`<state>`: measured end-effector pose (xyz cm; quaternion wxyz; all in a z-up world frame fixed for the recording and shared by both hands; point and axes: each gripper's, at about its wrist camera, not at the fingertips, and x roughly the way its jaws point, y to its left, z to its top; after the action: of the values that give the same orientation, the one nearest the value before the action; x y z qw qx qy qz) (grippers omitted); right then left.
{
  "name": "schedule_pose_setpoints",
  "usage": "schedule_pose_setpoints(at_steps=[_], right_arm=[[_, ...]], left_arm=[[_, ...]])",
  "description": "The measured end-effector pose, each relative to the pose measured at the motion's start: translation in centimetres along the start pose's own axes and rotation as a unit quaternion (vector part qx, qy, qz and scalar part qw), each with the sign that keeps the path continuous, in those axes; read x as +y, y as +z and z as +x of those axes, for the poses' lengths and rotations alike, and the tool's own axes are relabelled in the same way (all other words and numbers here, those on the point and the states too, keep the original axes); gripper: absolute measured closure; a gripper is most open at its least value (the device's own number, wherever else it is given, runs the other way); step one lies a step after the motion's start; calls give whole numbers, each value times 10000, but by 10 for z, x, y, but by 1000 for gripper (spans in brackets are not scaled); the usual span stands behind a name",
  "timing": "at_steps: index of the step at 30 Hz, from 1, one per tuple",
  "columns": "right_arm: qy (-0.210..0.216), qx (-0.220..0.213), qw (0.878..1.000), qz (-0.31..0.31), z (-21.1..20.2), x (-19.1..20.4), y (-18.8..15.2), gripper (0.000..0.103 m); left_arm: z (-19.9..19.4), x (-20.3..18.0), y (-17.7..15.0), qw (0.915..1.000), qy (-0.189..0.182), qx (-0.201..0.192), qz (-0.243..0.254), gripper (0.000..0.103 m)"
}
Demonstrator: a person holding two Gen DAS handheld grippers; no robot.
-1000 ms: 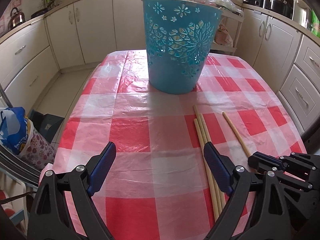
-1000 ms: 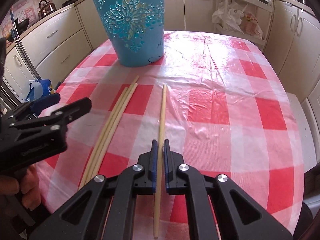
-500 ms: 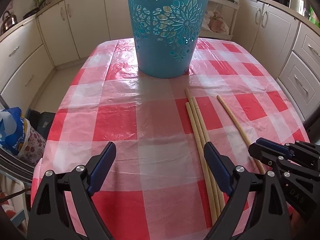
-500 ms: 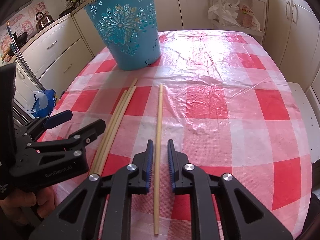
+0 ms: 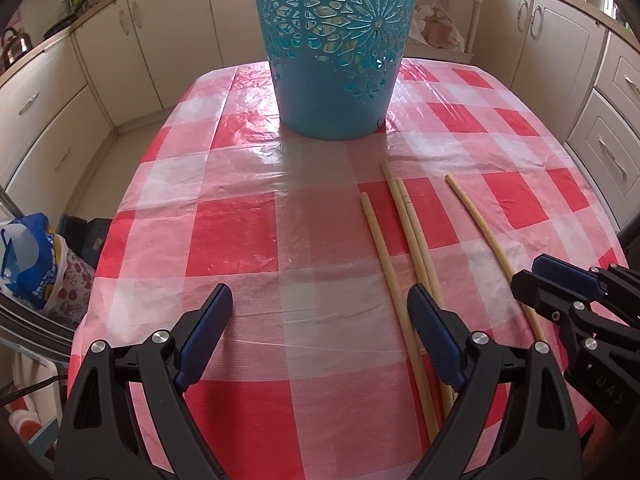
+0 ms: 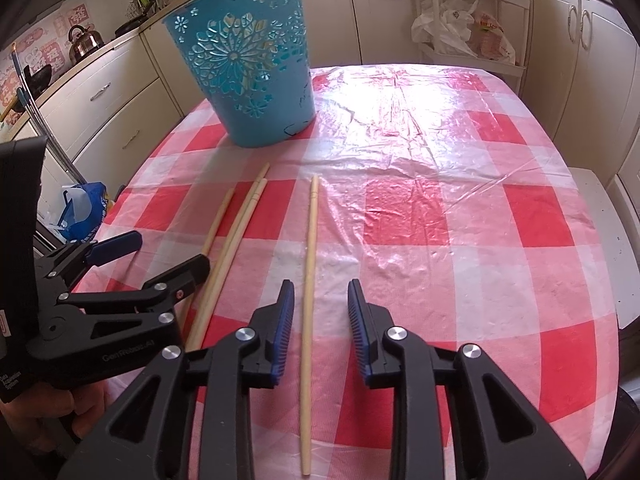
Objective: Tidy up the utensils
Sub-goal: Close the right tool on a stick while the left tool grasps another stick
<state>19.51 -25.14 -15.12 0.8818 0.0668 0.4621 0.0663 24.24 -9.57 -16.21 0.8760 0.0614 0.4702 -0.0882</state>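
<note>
A turquoise cut-out bin (image 5: 332,60) (image 6: 244,64) stands upright at the far side of the red-checked table (image 5: 240,240). Three wooden chopsticks (image 5: 416,240) (image 6: 236,232) lie side by side in front of it. A single chopstick (image 6: 309,240) (image 5: 488,236) lies apart to their right. My right gripper (image 6: 320,286) straddles this single chopstick; its jaws are opening and the pads do not touch it. My left gripper (image 5: 320,296) (image 6: 170,252) stands wide open, low over the cloth, its right finger (image 5: 434,340) over the group of three.
Cream kitchen cabinets (image 5: 100,80) surround the table. A rack with plastic bags (image 6: 464,28) stands beyond the far edge. A blue and white bag (image 5: 28,256) sits on the floor to the left. A kettle (image 6: 84,42) rests on the counter.
My right jaws have parted from the single chopstick, which stays flat on the cloth. The left view has tipped down and drawn closer to the bin. One chopstick of the group now lies slightly apart.
</note>
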Motion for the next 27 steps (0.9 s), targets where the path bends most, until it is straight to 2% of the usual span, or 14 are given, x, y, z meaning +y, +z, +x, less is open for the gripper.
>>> schedule_pose_setpoints(at_steps=[4, 10, 12, 14, 17, 20, 22, 23, 24, 26, 27], right_arm=[[-68, -52, 9999, -106, 3, 1, 7, 75], [-205, -54, 9988, -449, 15, 12, 14, 75], [-351, -97, 9973, -636, 18, 17, 14, 78], [-470, -141, 9958, -779, 19, 20, 14, 87], [-451, -113, 9965, -700, 20, 17, 14, 89], [-444, -53, 9957, -807, 21, 19, 16, 89], [-446, -22, 9950, -893, 22, 20, 18, 90], [-424, -4, 9950, -908, 22, 21, 18, 96], [-416, 8, 9951, -897, 22, 21, 19, 97], [-323, 20, 9968, -727, 22, 18, 19, 97], [-251, 45, 9977, -623, 22, 16, 20, 97]], left_arm=[[2, 1, 4, 9999, -2, -15, 100, 20], [3, 8, 11, 9996, -188, -111, 184, 45], [3, 11, 12, 9992, -272, -156, 228, 55], [3, 13, 13, 9990, -314, -162, 283, 60], [5, 15, 17, 9989, -333, -91, 309, 60], [8, 14, 20, 9992, -223, -12, 319, 52], [9, 11, 20, 9990, -199, -68, 387, 53], [8, 10, 19, 9988, -241, -119, 405, 63], [8, 10, 19, 9988, -240, -147, 403, 81], [7, 11, 20, 9985, -362, -110, 397, 92], [7, 11, 20, 9982, -411, -104, 420, 93]])
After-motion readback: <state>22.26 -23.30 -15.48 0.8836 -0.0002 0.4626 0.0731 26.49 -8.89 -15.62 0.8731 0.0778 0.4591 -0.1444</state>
